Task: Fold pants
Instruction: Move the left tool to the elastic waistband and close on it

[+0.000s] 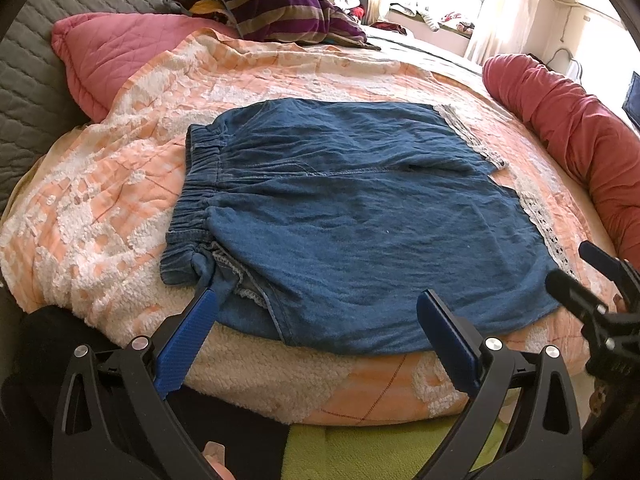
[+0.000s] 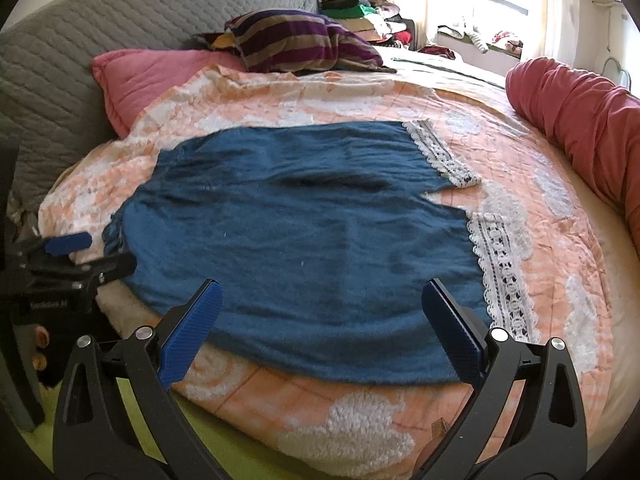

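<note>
Blue denim pants (image 1: 360, 208) (image 2: 300, 232) lie spread flat on an orange and white blanket (image 1: 120, 184). The elastic waistband (image 1: 200, 184) is at the left and the white lace hems (image 2: 500, 264) are at the right. My left gripper (image 1: 318, 304) hangs open over the near edge of the pants by the waistband corner, holding nothing. In the right wrist view it shows at the left edge (image 2: 100, 252). My right gripper (image 2: 322, 292) is open over the near edge close to the lace hem, also holding nothing, and shows at the right of the left wrist view (image 1: 576, 266).
A pink pillow (image 1: 104, 56) and a striped pillow (image 1: 280, 8) lie at the head of the bed against a grey quilted headboard (image 1: 28, 80). A red bolster (image 1: 580, 128) runs along the right edge. Piled clothes sit by the window at the back.
</note>
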{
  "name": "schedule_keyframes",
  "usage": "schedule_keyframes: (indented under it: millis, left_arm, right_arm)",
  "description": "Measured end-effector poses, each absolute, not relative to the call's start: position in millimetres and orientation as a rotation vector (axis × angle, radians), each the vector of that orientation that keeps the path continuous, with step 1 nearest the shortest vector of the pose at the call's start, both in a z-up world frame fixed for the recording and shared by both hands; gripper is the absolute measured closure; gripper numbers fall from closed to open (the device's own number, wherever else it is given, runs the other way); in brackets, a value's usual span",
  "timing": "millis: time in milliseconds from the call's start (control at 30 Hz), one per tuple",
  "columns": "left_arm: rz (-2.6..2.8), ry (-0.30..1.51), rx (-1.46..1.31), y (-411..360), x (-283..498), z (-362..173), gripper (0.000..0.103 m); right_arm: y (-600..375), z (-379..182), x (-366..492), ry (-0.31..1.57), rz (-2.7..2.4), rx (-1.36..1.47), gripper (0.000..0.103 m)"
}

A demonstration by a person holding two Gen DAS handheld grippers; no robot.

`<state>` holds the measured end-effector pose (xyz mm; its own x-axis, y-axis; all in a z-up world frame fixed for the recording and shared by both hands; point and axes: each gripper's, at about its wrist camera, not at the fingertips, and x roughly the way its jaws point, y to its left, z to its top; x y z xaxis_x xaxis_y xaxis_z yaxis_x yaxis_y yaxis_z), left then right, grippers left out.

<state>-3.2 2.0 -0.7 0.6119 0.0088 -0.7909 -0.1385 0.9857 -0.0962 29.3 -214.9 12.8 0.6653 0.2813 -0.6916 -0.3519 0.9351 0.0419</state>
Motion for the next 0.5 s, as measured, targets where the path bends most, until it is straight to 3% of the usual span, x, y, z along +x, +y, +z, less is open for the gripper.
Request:
schedule_keyframes:
  millis: [500]
  left_arm:
    - [0.165, 0.894, -0.194, 44, 38, 10, 0.004]
  right_arm:
    - [-191, 25, 73, 0.727, 0.388, -0.11, 0.009]
